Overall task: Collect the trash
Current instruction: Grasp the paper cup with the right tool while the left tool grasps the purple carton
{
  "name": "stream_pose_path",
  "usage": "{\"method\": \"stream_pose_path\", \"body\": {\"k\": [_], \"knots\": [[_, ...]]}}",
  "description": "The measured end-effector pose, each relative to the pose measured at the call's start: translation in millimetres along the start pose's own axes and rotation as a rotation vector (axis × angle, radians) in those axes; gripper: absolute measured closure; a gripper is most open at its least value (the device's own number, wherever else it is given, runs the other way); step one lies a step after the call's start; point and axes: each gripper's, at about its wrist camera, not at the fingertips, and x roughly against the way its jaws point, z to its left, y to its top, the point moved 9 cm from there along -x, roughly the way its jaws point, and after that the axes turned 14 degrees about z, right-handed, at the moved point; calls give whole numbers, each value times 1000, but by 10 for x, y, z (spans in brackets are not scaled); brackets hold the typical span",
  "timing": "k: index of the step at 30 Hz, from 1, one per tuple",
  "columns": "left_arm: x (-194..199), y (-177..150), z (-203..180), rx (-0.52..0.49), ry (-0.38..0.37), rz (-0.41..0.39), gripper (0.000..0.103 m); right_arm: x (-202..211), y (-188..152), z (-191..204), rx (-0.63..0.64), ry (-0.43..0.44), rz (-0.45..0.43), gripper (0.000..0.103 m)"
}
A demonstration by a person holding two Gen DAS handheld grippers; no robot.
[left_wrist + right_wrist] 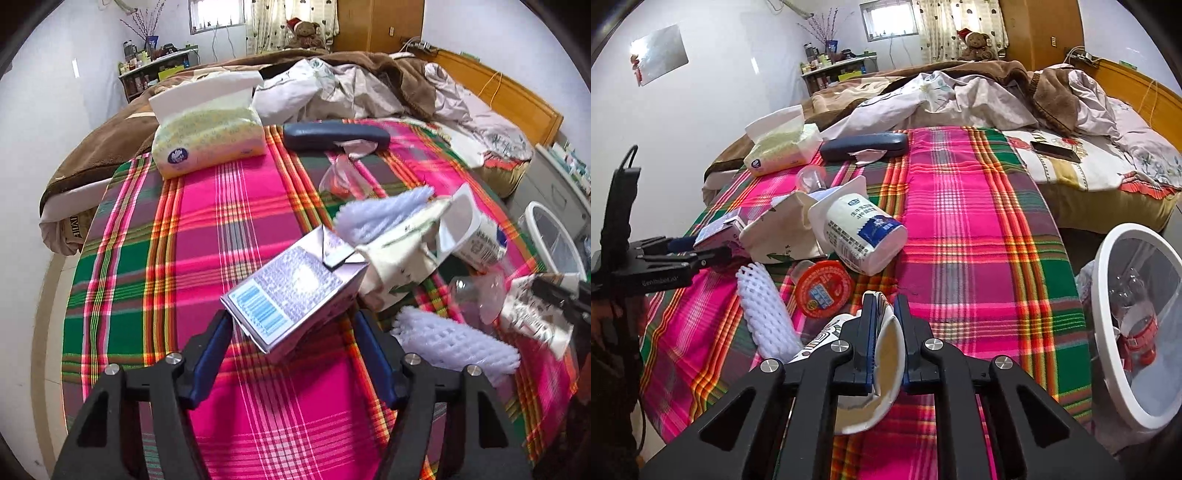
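A purple drink carton [291, 291] lies on the plaid blanket, and my left gripper [291, 325] is open around its near end. The carton also shows in the right wrist view [718, 230] with the left gripper [698, 254] at it. My right gripper [884, 314] is shut on a crushed paper cup [882, 365]. Other trash lies between: a white yogurt bottle [860, 236], a crumpled paper bag [783, 232], a red lidded cup [822, 284], a white foam net [766, 314] and a clear plastic cup [810, 177].
A white trash bin [1137, 325] with a bottle inside stands off the bed's right edge. A tissue pack [207, 136] and a dark glasses case [336, 134] lie farther back. Rumpled bedding [979, 96] and a phone [1056, 151] lie beyond.
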Motion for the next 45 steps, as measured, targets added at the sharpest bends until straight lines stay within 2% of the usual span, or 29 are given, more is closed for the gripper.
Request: {"method": "stream_pose_path", "body": {"k": [3, 9, 16, 19, 21, 23, 26, 29, 30, 31, 32, 33, 35, 39, 44, 45], "knots": [[-11, -11, -60, -15, -11, 7, 41, 7, 3, -33, -8, 0, -4, 93], [23, 82, -67, -11, -33, -20, 38, 4, 2, -54, -15, 6, -6, 93], [-70, 86, -135, -31, -27, 2, 38, 6, -2, -91, -26, 10, -8, 93], [-58, 52, -159, -13, -49, 0, 51, 8, -3, -119, -34, 12, -9, 93], [-39, 13, -166, -4, -59, -7, 65, 12, -8, -144, -38, 15, -9, 93], [-33, -21, -168, 11, -65, -9, 71, 8, -9, -144, -38, 17, -10, 93], [-11, -67, -191, 27, -78, -19, 76, 18, -10, -149, -39, 20, -12, 93], [16, -86, -274, 6, -112, -22, 76, 19, -17, -168, -38, 20, -11, 93], [32, -72, -259, 8, -95, -36, 76, 22, -19, -177, -39, 21, -11, 93], [53, -51, -234, 9, -72, -51, 76, 22, -20, -183, -41, 21, -10, 93], [61, -32, -229, 5, -79, -55, 71, 22, -20, -182, -41, 21, -10, 93], [72, -13, -220, 9, -93, -56, 50, 25, -21, -186, -40, 20, -10, 93], [116, 44, -202, 1, -86, -86, 21, 21, -22, -184, -37, 17, -8, 93], [122, 155, -225, -51, -69, -104, 21, 11, -13, -204, -42, 13, -6, 93], [-6, 266, -327, -78, -109, -84, 21, -2, 1, -208, -40, 11, -5, 93], [-30, 250, -349, -80, -115, -80, 27, 1, 1, -217, -39, 10, -4, 93]]}}
